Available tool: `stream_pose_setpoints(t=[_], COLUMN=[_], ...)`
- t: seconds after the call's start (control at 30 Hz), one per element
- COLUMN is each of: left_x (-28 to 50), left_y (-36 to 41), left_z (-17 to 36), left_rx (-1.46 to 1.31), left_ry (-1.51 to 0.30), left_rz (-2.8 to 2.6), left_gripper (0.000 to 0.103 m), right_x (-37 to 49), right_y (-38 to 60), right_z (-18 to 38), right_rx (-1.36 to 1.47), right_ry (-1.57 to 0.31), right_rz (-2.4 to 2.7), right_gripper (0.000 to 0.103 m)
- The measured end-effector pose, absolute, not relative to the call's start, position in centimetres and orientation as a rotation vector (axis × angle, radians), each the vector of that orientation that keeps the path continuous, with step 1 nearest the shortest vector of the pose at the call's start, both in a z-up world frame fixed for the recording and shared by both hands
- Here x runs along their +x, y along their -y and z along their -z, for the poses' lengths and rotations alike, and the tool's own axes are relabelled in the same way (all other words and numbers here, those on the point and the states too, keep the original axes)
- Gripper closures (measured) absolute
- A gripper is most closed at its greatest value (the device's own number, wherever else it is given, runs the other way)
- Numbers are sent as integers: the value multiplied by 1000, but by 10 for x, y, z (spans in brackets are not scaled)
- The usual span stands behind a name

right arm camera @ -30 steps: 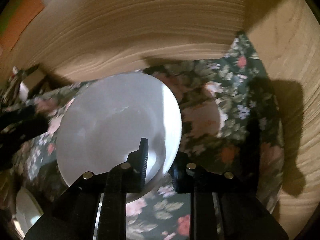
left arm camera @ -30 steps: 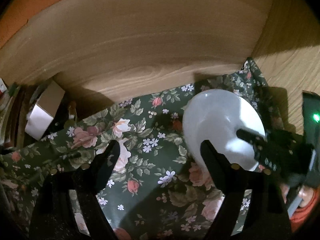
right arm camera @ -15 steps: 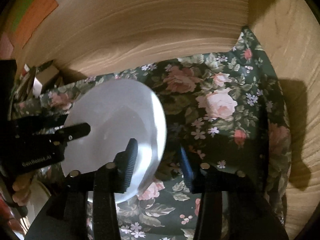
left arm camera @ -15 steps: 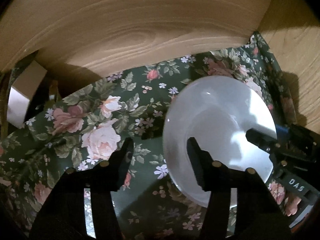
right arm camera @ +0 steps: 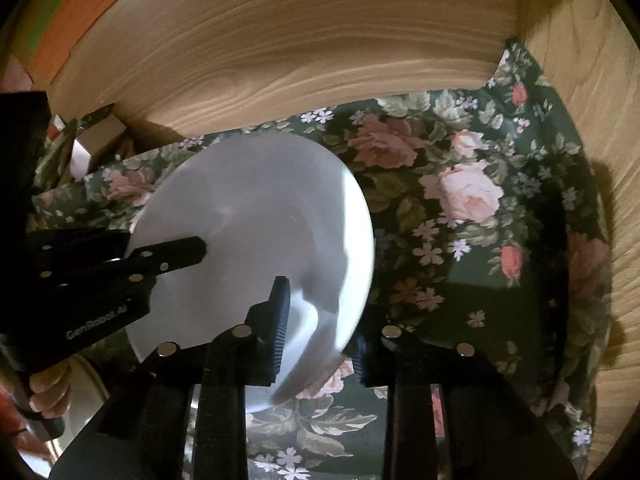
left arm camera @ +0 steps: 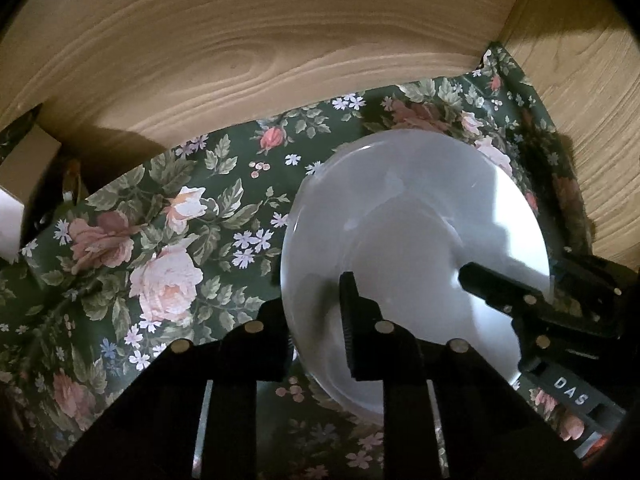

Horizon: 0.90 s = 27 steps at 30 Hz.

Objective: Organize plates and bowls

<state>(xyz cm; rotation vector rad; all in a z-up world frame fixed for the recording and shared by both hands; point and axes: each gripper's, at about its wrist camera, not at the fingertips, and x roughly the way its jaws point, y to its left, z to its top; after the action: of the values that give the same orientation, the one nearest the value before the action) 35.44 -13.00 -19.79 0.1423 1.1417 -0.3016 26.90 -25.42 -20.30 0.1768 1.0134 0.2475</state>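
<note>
A white plate (left arm camera: 416, 248) lies on the floral liner of a wooden shelf, near the right wall; it also shows in the right wrist view (right arm camera: 256, 240). My left gripper (left arm camera: 316, 320) is shut on the plate's near-left rim, one finger inside and one outside. My right gripper (right arm camera: 320, 340) straddles the plate's right rim with its jaws apart, one finger over the plate and one beside it. The right gripper shows in the left wrist view (left arm camera: 504, 292) and the left gripper in the right wrist view (right arm camera: 172, 252).
Dark green floral liner (left arm camera: 160, 240) covers the shelf. Wooden back wall (left arm camera: 240, 40) and right side wall (left arm camera: 592, 80) close it in. A cardboard box (left arm camera: 24, 160) stands at the far left. Another white dish (right arm camera: 80, 392) shows at the lower left of the right wrist view.
My left gripper moved right and closed on the plate's rim. My right gripper opened its jaws and loosened from the plate, which settled lower on the liner.
</note>
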Motion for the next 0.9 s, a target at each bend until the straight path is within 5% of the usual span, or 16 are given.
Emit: stream_pose_setpoints(t=[0.9], left_x=[276], left_y=[75], left_z=[115], left_rx=[73], left_ry=[-906], left_rz=[278], left_gripper=[84], right_x=[213], right_y=[219], right_z=[124], right_rx=[127], right_ry=[-799], right_rz=[-288], right_gripper=[79])
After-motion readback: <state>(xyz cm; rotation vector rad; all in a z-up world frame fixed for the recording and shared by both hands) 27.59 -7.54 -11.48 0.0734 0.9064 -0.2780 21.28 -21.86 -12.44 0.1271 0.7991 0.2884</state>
